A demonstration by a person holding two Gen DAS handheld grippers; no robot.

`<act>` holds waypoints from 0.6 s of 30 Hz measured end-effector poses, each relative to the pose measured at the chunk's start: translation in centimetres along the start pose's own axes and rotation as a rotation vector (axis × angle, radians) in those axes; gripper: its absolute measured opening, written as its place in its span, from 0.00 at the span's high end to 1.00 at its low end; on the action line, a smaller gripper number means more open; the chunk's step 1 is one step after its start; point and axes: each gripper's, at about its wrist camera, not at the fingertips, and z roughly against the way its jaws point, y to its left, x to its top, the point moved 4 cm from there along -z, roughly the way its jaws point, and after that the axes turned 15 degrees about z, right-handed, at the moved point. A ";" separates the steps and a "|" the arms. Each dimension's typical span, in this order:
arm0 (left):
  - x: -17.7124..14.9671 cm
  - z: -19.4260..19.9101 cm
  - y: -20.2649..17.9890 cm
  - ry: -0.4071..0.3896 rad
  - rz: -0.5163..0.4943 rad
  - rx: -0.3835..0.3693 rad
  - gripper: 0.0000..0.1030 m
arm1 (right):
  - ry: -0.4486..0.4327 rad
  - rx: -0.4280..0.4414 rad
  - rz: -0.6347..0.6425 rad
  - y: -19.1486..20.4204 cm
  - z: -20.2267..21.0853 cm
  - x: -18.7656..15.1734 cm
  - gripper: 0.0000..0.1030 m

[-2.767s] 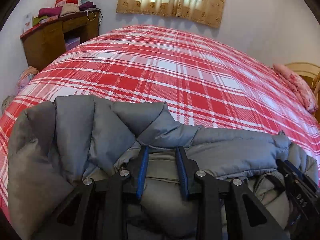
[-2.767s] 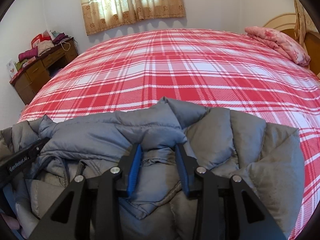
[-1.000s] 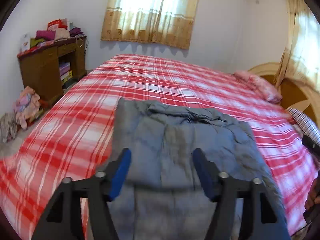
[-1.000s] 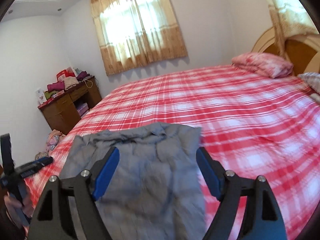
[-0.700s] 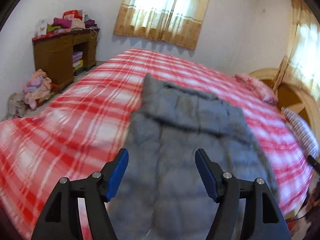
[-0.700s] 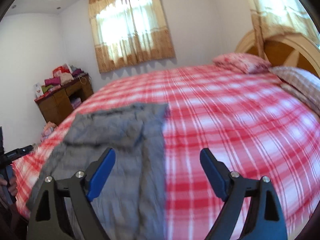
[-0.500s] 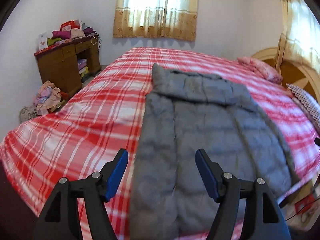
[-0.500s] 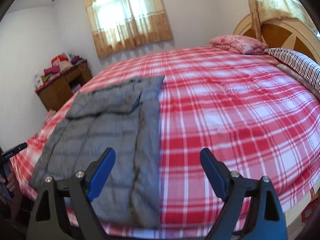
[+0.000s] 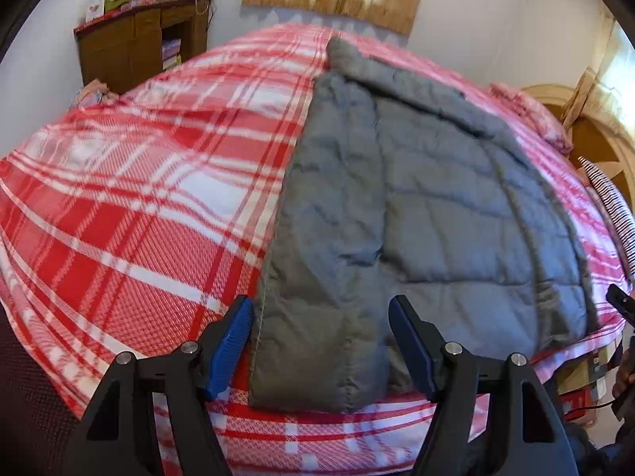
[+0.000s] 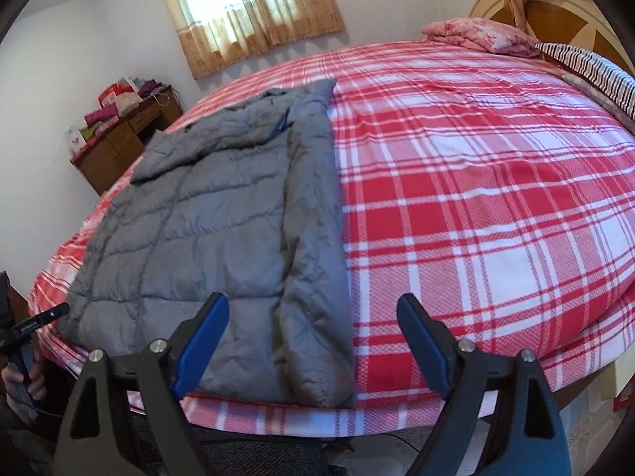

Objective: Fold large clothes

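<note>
A grey quilted puffer jacket (image 9: 416, 198) lies spread flat on the red and white plaid bed (image 9: 139, 198), collar toward the far side and hem at the near edge. My left gripper (image 9: 321, 341) is open and empty, hovering over the jacket's near left hem corner. In the right wrist view the jacket (image 10: 222, 218) lies left of centre on the bed (image 10: 476, 198). My right gripper (image 10: 311, 337) is open and empty, above the jacket's near right hem corner. The other gripper shows at the left edge of the right wrist view (image 10: 24, 329).
A wooden desk (image 9: 131, 39) stacked with folded clothes stands against the far left wall. A pink folded quilt (image 10: 476, 35) and a striped pillow (image 10: 587, 67) lie by the wooden headboard (image 10: 555, 12) at the right. A curtained window (image 10: 246, 8) is on the far wall.
Both grippers let go of the bunched jacket and opened wide. They drew back to the near edge of the bed and dropped lower. The jacket now lies spread flat.
</note>
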 end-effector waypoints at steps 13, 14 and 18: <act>-0.7 -0.6 -0.7 -0.014 -0.090 -0.051 0.68 | 0.125 0.020 0.009 0.6 -3.2 -2.2 0.18; -0.7 -0.7 -0.7 -0.007 -0.081 -0.063 0.69 | 0.133 0.015 0.019 0.7 -3.4 -2.3 0.21; -1.0 -1.5 -0.9 0.020 -0.078 -0.066 0.69 | 0.159 0.028 0.026 1.0 -4.3 -2.7 0.39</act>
